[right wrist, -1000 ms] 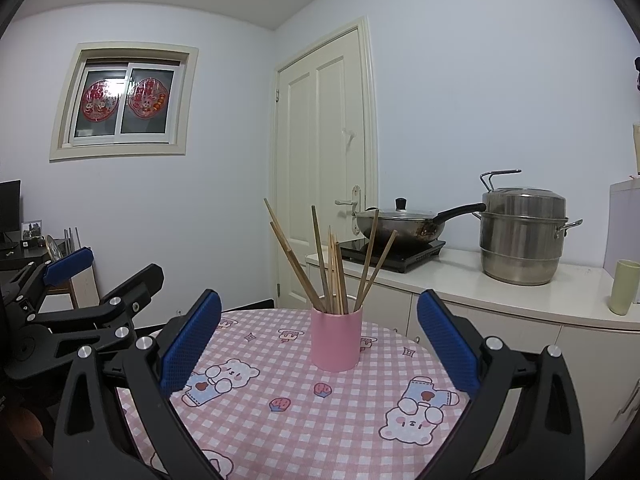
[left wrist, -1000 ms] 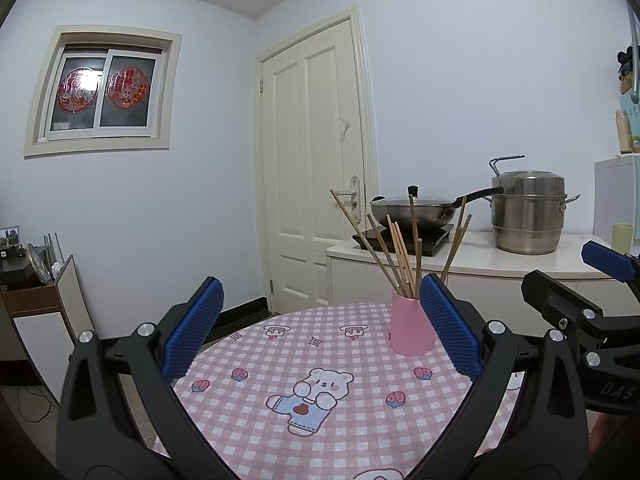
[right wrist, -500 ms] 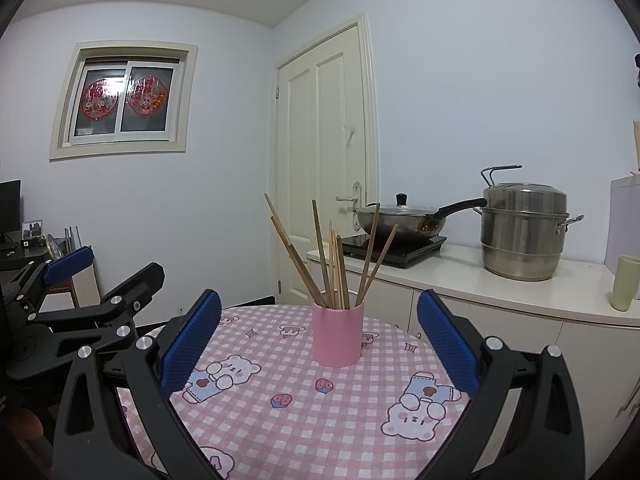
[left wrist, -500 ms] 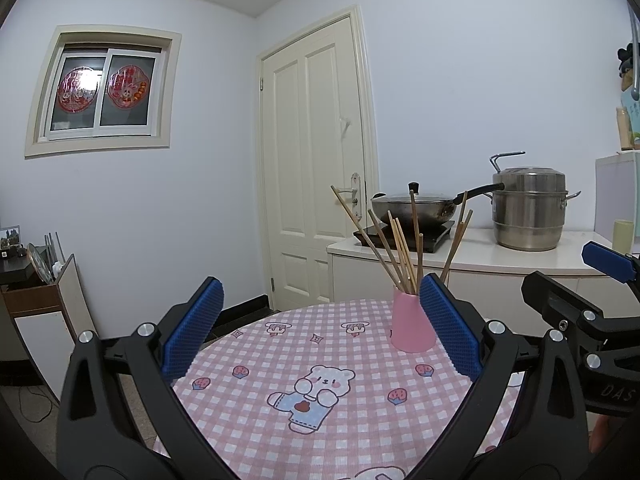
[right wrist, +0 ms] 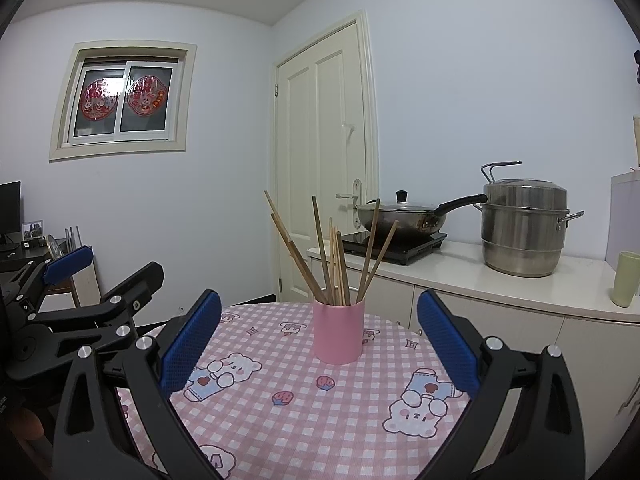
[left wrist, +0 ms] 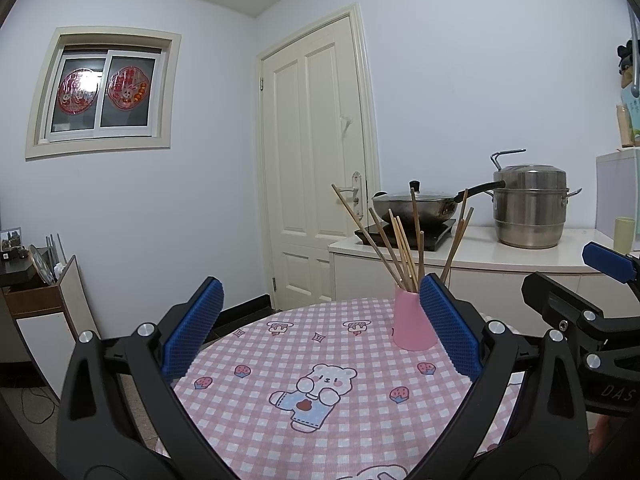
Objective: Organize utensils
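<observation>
Pink cup (right wrist: 338,334) sits upright on the checkered table (right wrist: 304,412), stuffed with wooden chopsticks (right wrist: 334,260) fanning out. Left gripper (left wrist: 320,332) and right gripper (right wrist: 318,338) both spread wide, holding nothing.

Chopsticks (right wrist: 332,256) stand in cup (right wrist: 338,332) on table (right wrist: 304,412), counter (right wrist: 460,276) behind.

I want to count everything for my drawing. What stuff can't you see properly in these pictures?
- Bottoms of the chopsticks: hidden inside the pink cup, both views.
- Pink cup's right side, left wrist view: covered by the left gripper pad.
- What's in the wok and steel pot: lids on.
- Near edge of the table: cut off by the frame.
- Window stickers: too small.
</observation>
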`<state>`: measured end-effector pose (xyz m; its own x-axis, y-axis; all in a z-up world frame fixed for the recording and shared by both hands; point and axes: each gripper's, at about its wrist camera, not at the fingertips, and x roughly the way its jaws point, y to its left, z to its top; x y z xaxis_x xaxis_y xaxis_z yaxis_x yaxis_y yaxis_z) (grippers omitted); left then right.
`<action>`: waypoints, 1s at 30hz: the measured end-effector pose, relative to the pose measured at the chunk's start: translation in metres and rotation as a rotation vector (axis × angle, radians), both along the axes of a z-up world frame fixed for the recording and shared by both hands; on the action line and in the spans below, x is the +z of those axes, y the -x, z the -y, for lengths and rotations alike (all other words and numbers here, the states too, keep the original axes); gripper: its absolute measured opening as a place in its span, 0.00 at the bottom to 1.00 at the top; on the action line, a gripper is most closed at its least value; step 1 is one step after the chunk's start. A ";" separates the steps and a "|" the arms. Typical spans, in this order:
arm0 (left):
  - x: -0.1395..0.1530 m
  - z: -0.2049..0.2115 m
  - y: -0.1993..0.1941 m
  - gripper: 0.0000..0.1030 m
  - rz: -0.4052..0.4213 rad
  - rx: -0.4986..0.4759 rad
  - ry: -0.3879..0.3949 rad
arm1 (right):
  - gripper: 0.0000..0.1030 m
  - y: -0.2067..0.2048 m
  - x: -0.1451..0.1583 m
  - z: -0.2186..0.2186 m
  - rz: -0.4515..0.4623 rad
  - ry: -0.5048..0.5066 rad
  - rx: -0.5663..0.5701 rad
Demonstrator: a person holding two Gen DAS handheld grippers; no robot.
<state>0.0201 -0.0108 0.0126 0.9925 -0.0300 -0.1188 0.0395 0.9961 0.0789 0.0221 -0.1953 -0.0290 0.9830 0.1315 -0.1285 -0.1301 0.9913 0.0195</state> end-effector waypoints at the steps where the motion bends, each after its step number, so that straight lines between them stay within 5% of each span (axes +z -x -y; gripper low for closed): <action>1: 0.000 0.000 0.000 0.94 0.000 0.000 0.000 | 0.92 0.000 0.000 0.000 -0.001 0.000 0.001; 30: -0.003 0.000 -0.001 0.94 -0.004 0.004 -0.005 | 0.92 -0.003 -0.002 0.003 -0.018 -0.011 0.004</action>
<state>0.0209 -0.0110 0.0094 0.9921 -0.0251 -0.1228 0.0356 0.9959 0.0837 0.0256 -0.1984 -0.0306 0.9800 0.1372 -0.1443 -0.1339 0.9905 0.0325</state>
